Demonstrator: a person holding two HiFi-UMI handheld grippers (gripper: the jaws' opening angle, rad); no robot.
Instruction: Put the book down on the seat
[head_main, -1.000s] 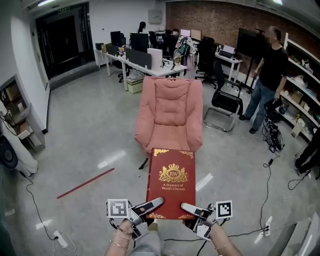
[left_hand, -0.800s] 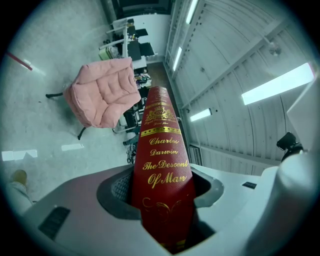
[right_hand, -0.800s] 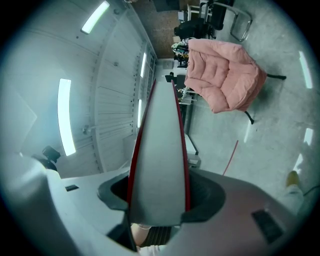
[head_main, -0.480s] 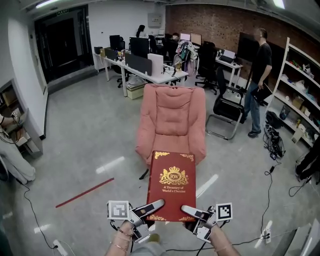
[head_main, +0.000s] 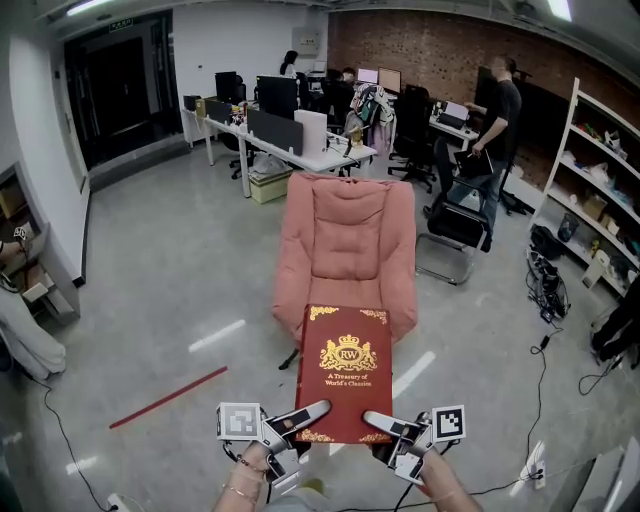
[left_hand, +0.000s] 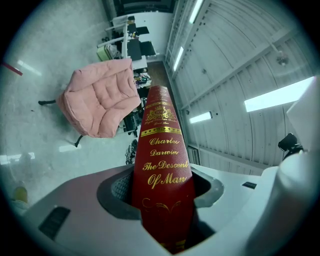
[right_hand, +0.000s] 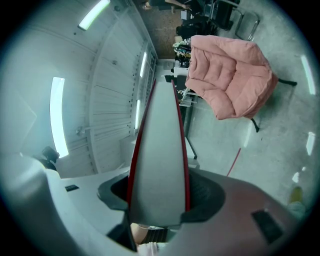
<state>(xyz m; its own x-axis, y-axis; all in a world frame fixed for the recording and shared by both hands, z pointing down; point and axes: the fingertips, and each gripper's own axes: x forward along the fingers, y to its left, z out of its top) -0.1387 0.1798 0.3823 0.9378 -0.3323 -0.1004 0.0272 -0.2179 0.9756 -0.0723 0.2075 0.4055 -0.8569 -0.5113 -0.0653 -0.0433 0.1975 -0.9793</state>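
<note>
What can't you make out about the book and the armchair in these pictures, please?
Head view: the book covers the seat front of the armchair, so their gap is unclear.
Left gripper view: only the book's spine shows; its cover is edge-on.
Right gripper view: the book's page edge blocks the middle.

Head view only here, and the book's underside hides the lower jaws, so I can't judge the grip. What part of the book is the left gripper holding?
Observer: The left gripper is closed on the book by its spine, a jaw on each cover.
Operator: And the right gripper?
Observer: The right gripper clamps the opposite side, where the grey page edge shows between the red covers.
Operator: Any print on the spine?
Observer: Gold lettering: Charles Darwin, The Descent of Man.
</note>
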